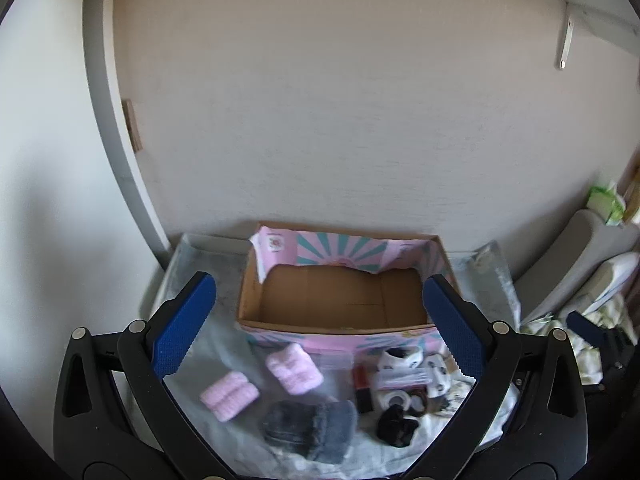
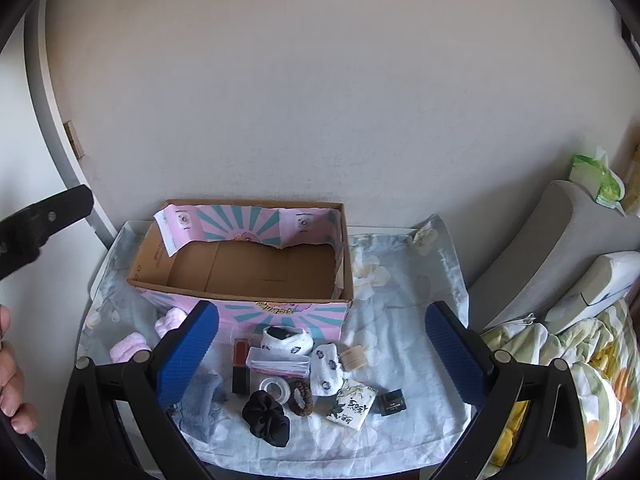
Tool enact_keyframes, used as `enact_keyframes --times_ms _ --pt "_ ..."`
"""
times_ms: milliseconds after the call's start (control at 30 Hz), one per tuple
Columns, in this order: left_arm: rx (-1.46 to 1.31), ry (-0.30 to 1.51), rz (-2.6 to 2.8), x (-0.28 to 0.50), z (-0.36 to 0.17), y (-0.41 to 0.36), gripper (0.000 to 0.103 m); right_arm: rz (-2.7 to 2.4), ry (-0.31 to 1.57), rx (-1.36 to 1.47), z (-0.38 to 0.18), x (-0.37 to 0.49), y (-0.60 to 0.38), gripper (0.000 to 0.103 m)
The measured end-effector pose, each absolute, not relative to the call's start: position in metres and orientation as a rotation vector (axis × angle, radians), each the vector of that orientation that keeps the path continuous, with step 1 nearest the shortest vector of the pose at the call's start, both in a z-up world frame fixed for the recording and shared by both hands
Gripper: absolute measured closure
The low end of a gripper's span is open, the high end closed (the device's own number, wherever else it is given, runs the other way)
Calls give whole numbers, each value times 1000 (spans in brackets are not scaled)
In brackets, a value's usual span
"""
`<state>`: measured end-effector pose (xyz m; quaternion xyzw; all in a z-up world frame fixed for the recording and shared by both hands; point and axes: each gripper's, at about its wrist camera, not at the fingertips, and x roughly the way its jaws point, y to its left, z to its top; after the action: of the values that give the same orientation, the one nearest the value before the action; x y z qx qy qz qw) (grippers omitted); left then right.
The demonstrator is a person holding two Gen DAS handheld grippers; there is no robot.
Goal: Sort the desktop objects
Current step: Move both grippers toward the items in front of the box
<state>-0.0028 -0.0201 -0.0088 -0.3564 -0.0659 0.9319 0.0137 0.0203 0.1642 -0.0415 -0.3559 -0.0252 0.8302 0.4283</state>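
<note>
**Both grippers spread wide above the pile, box waiting behind it**

My fingers were released on both sides: the left gripper (image 1: pixel 318 320) and the right gripper (image 2: pixel 322 354) each had their blue pads splayed as wide as they go, with nothing between them. Both hung tilted down over the table (image 2: pixel 400 300), clear of everything on it.

The cardboard box (image 2: pixel 244 268) stood empty at the back against the wall, its long side running left to right across my view. Every loose thing lay on the near side of it, so I judged any pick would end in a carry away from me and over the front wall.

In front of the left fingers lay the grey fluffy sock (image 1: pixel 310 430), bulky and low between the jaws, with two pink rolls (image 1: pixel 230 396) just beyond it toward the box. The left hand looked nearer to those.

Ahead of the right fingers sat the smaller clutter: white patterned socks (image 2: pixel 326 370), a clear case (image 2: pixel 278 362), a black scrunchie (image 2: pixel 266 418), a tape roll (image 2: pixel 276 388), a brown hair tie (image 2: pixel 300 398), a printed card (image 2: pixel 352 404) and a small black box (image 2: pixel 392 402). The red lipstick (image 2: pixel 240 366) lay with its long axis pointing toward the box, so I judged it would want the jaws across it
</note>
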Motion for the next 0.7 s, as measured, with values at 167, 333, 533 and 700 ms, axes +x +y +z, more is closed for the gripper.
enact_keyframes --times_ms 167,333,533,700 --pt "-1143 -291 2840 -5 -15 -30 0 2064 -46 -865 -41 23 165 0" --pt "-1165 -303 2861 -6 -22 -38 0 2054 -48 -833 -43 25 164 0" --pt "-1171 -76 2927 -4 -24 -27 0 2028 -53 -846 -44 23 164 0" --pt "-1100 -38 2938 7 -21 -22 0 2047 -20 -808 -41 27 162 0"
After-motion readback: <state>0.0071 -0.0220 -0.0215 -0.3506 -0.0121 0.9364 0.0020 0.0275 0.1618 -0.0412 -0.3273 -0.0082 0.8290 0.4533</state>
